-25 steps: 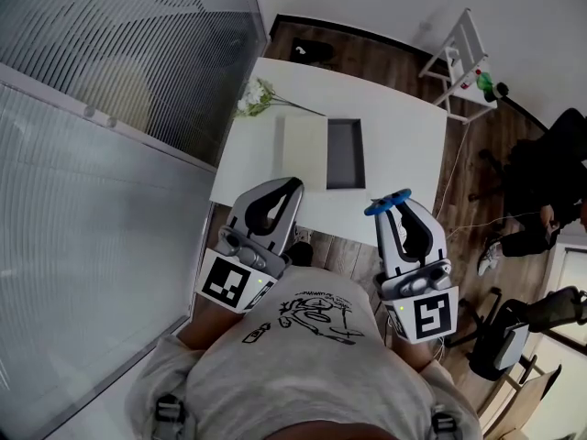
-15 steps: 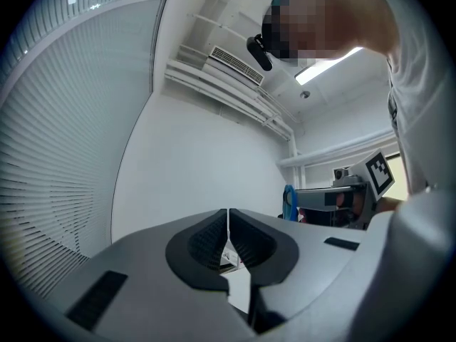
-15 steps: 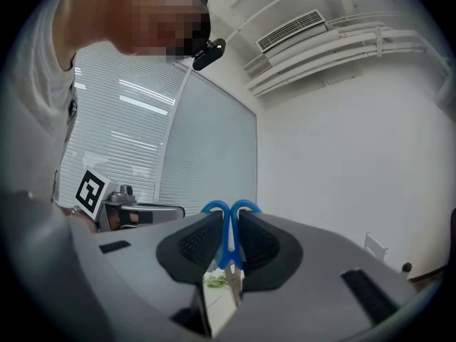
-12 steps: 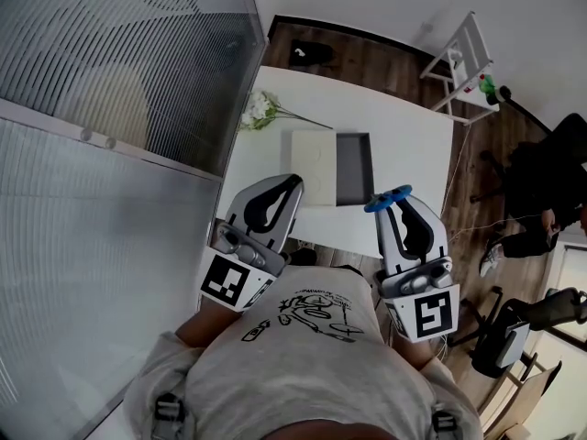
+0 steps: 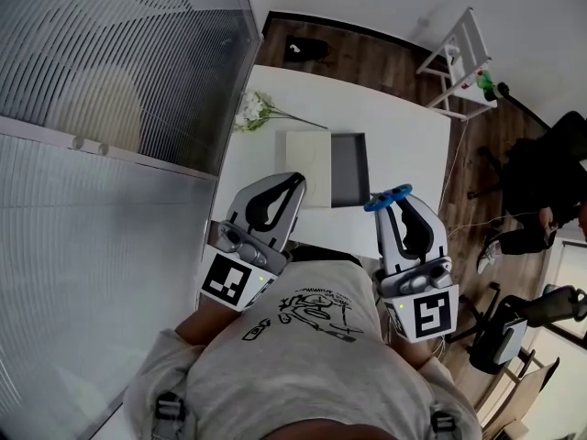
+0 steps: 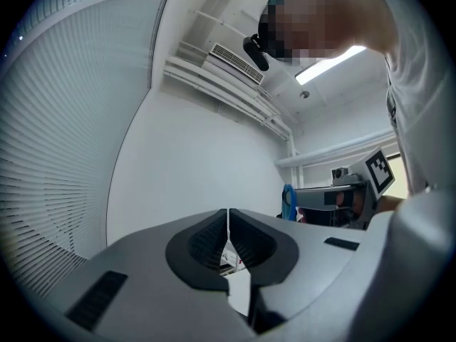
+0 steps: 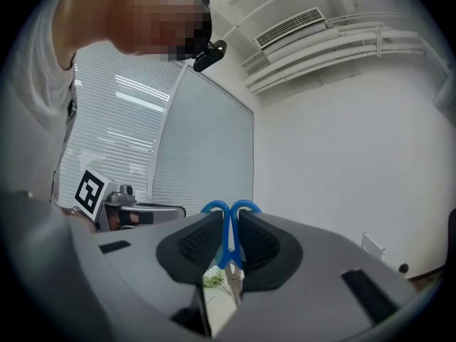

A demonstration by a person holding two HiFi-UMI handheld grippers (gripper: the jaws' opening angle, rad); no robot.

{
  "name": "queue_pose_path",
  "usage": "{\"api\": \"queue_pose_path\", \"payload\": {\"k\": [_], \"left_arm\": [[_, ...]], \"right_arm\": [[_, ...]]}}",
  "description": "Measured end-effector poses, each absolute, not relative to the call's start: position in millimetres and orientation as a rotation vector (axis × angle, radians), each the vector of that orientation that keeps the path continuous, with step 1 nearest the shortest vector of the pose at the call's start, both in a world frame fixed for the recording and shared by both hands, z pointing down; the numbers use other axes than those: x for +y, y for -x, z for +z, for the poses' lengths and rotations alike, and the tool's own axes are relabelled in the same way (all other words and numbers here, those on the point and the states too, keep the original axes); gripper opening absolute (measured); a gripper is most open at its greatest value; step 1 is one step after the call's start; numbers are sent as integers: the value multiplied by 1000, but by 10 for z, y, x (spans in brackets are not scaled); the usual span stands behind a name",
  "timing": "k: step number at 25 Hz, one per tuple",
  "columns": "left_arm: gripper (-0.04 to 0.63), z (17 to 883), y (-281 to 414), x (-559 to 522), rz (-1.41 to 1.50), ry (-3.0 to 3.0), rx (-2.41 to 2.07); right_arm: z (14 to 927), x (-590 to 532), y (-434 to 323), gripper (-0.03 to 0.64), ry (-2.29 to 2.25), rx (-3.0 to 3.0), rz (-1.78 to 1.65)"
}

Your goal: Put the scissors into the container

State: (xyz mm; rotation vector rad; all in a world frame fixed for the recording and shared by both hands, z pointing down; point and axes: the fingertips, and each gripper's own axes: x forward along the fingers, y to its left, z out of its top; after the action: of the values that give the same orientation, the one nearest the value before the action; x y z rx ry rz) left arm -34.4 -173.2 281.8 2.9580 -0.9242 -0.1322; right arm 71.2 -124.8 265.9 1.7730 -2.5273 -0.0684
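The right gripper (image 5: 402, 209) is clamped on the blue-handled metal scissors (image 5: 387, 200). In the right gripper view, its jaws press the two handle shanks together; the blue loops (image 7: 229, 209) project just past the jaw tips and the blades point back toward the gripper body. The left gripper (image 5: 288, 187) is closed with nothing between its jaws, and the left gripper view shows only a thin seam between the pads. Both grippers are held close to the person's chest, short of the white rectangular table (image 5: 408, 131).

The dark grey rectangular open container (image 5: 349, 169) lies on that table, well apart from the scissors. A pale flat panel (image 5: 307, 163), possibly its lid, touches its left side. A sprig of white flowers (image 5: 249, 110) lies near the far left corner.

Handling assessment: the scissors are probably light and rigid. The plastic handles look smooth, so slip under a weak grip is possible. A hold on both shanks, as here, should keep the blades shut. A hold on one loop alone would likely let the other blade swing open. The scissors should tolerate a short drop into the container.
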Motion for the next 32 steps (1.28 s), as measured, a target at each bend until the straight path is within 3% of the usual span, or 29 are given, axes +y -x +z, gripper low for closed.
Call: {"api": "queue_pose_path", "payload": {"k": [32], "left_arm": [[25,2919,-158,-1671,-88,-2940,-950]], "right_arm": [[2970,-1350,-1237,77,-1714,-2528,22]]}}
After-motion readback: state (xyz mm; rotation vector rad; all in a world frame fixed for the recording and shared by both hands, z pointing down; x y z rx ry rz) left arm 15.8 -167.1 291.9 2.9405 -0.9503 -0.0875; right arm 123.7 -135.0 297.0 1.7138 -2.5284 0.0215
